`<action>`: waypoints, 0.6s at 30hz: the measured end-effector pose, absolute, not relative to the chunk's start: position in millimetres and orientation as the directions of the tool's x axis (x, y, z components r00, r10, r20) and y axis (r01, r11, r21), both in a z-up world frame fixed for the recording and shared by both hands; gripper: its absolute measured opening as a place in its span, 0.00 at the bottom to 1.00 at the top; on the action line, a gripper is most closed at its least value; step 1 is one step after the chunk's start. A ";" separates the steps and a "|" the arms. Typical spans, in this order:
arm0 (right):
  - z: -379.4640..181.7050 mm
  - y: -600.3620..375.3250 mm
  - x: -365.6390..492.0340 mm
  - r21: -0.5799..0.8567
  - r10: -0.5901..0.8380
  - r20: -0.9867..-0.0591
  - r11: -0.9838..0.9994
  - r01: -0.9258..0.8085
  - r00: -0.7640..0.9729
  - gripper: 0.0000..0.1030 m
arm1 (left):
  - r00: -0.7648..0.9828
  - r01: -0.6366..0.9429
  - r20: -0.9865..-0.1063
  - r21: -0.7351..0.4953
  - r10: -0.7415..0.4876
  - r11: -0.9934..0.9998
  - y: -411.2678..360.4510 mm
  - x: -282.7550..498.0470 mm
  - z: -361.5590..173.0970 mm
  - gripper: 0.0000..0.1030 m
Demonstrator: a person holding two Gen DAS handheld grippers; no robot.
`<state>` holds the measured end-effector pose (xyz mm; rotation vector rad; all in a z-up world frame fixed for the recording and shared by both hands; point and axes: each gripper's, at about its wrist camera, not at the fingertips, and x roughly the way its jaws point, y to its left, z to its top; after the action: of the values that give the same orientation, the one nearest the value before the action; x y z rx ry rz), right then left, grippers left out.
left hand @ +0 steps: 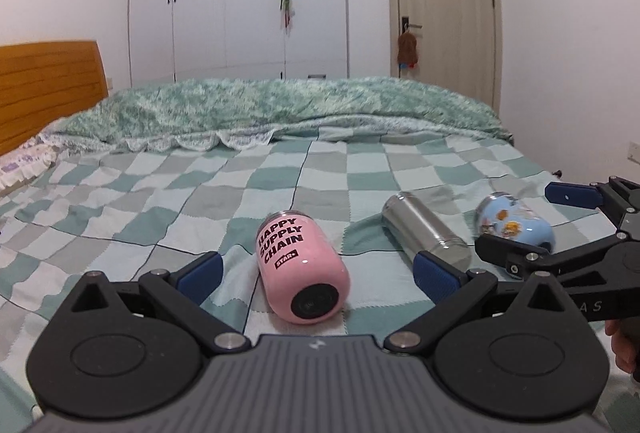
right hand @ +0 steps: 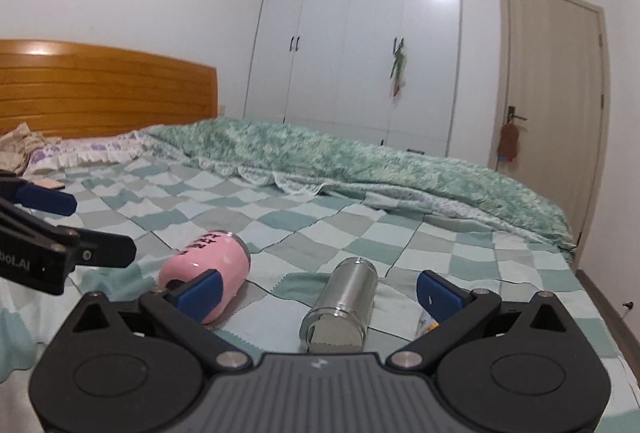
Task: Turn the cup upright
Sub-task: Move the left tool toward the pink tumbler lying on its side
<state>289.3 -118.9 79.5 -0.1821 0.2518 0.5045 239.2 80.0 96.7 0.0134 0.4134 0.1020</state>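
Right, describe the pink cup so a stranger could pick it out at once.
Start at the checked bedspread on the bed with the wooden headboard. Three cups lie on their sides near its front edge. The pink cup is the leftmost, between the open left gripper's fingers; unlike the steel cup and blue cartoon cup, it carries black lettering, "HAPPY SUPPLY CHAIN".

Glossy pink cup (left hand: 302, 269), shiny bare-metal cup (left hand: 426, 231) beside it, matt woven checked bedspread (left hand: 160, 201), fuzzy green blanket (left hand: 280, 105), varnished wooden headboard (left hand: 48, 85)
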 end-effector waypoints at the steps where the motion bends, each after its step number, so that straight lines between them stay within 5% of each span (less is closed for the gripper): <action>1: 78.9 -115.9 299.0 -0.109 0.456 -0.291 0.858 -0.502 0.841 1.00 | 0.906 -0.099 -0.410 0.028 0.102 0.995 82.4 247.3 95.5 1.00; 18: 62.4 -62.0 420.5 -0.197 0.486 -0.450 0.764 -0.614 0.749 1.00 | 0.813 -0.210 -0.553 0.018 0.185 0.978 113.6 358.9 71.9 1.00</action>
<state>420.5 -62.0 62.4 -0.3469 0.3897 0.6146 358.9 113.6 71.9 -0.0448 0.5853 0.2108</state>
